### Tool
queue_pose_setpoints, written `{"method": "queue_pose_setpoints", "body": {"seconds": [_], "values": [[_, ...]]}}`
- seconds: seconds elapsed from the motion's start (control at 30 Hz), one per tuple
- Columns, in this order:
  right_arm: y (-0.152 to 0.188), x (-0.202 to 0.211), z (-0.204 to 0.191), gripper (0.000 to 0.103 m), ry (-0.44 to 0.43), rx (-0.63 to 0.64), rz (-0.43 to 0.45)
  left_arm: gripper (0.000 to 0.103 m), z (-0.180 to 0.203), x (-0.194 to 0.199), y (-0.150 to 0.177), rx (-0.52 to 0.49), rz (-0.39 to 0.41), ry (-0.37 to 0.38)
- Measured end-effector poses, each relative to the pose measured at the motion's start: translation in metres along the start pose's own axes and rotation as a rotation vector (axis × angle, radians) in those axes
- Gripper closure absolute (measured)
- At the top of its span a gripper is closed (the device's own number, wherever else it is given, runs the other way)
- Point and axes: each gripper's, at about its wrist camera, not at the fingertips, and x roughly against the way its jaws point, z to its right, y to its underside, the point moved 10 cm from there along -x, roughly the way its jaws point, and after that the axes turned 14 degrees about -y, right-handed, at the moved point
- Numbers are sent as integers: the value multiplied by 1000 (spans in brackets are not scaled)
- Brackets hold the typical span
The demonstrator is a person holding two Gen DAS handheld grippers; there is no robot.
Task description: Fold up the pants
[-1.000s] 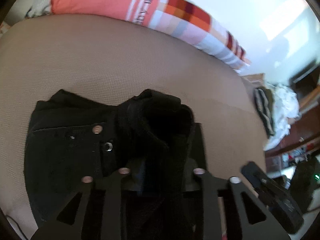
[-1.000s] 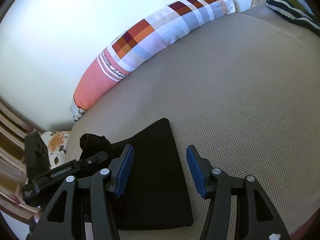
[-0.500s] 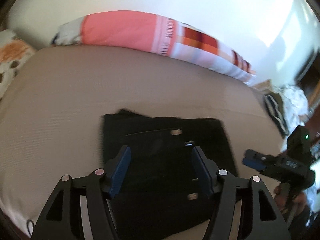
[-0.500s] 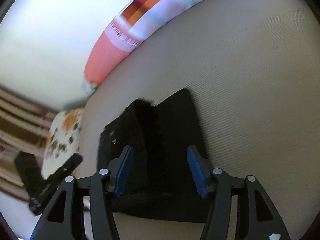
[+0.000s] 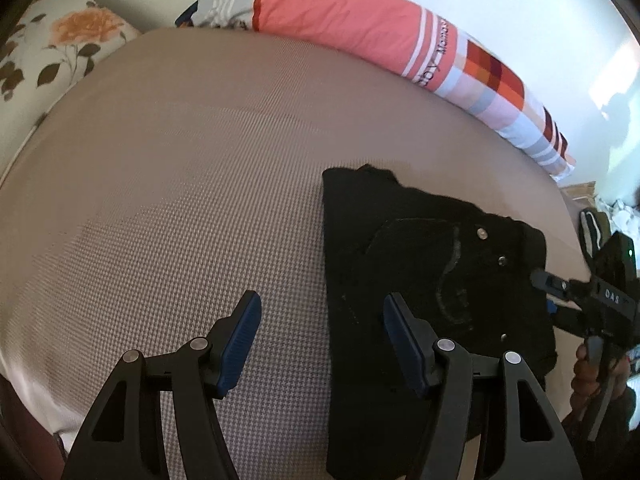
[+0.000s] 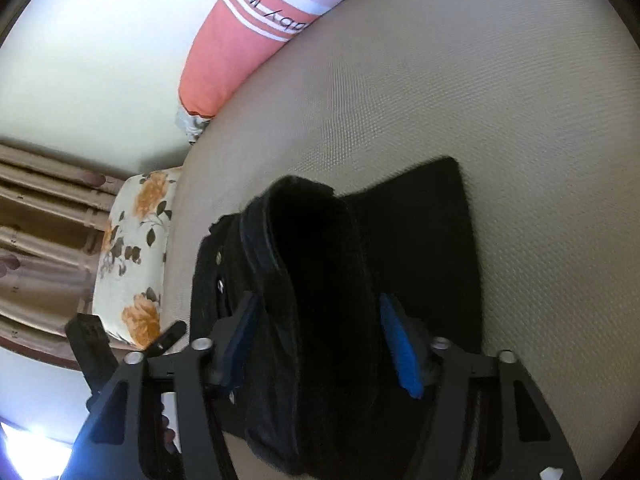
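Black pants [image 5: 432,280] lie folded into a compact bundle on the tan bed [image 5: 180,200], toward its near edge, with wide bare mattress stretching away on the far side up to the long bolster [image 5: 360,28] along the wall. That is plenty of room. A floral pillow [image 5: 56,48] sits at one end of the bed, well apart from the bundle.

The left gripper [image 5: 320,332] hangs over bare mattress just beside the bundle's straight edge, jaws released and wide, having just been opening, nothing between them; one pad overlaps the black cloth from this angle, but I cannot tell whether it touches.

The right gripper [image 6: 316,336] has come in at the waistband end. Its jaws have just been closing, and a thick fold of the pants [image 6: 320,280] rises between the blue pads [image 6: 400,344]. The left-hand pad lies against the cloth; whether the other one presses, I cannot tell.

In the left view the bundle's long axis runs from the near edge away toward the bolster, rivets and pocket face up, waistband side toward the right gripper [image 5: 548,284].
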Motion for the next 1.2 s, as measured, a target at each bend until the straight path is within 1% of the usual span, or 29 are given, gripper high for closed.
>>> {"method": "queue_pose_setpoints", "body": {"seconds": [0.03,0.07,0.1,0.13,0.2,0.3,0.4,0.47,0.53,0.57,0.63,0.7,0.77,0.87,0.93,1.03,1.1,1.17,1.2], "values": [[-2,-3,-1,63,-5,-3,-3,39,0,-1,0,3,-4,2],[-3,-6,-5,68,-19,1,-7,39,0,-2,1,5,-6,6],[-4,-5,-8,82,-21,7,-6,39,1,-3,1,6,-8,6],[-4,-4,-13,87,-12,19,-4,39,1,-3,0,7,-8,5],[-4,4,-27,92,-6,50,22,39,3,-2,-2,7,-3,6],[-2,23,-47,93,11,84,64,39,7,1,-7,2,18,17],[-2,46,-54,93,45,93,123,39,16,5,-12,-20,40,24],[-3,59,-46,93,64,74,158,39,23,6,-15,-41,52,28],[-3,64,-23,94,111,38,170,39,31,5,-18,-61,62,31],[0,63,-5,94,140,-4,167,39,36,4,-19,-71,64,31],[2,58,17,93,173,-31,165,39,43,-2,-20,-90,67,25],[1,54,29,90,173,-42,162,39,47,-13,-17,-114,57,7],[0,52,29,89,191,-31,158,38,47,-28,-12,-133,38,-18],[1,50,23,85,247,8,138,37,49,-42,-7,-144,25,-26],[4,56,18,77,278,19,138,36,49,-42,-5,-145,32,-32],[15,68,9,77,308,43,120,36,50,-35,0,-162,31,-30],[28,74,3,77,320,65,96,36,51,-31,8,-172,17,-11],[44,79,-1,79,322,76,63,36,54,-26,20,-184,2,13],[50,80,-3,83,323,78,51,36,56,-23,26,-193,4,15]]}}
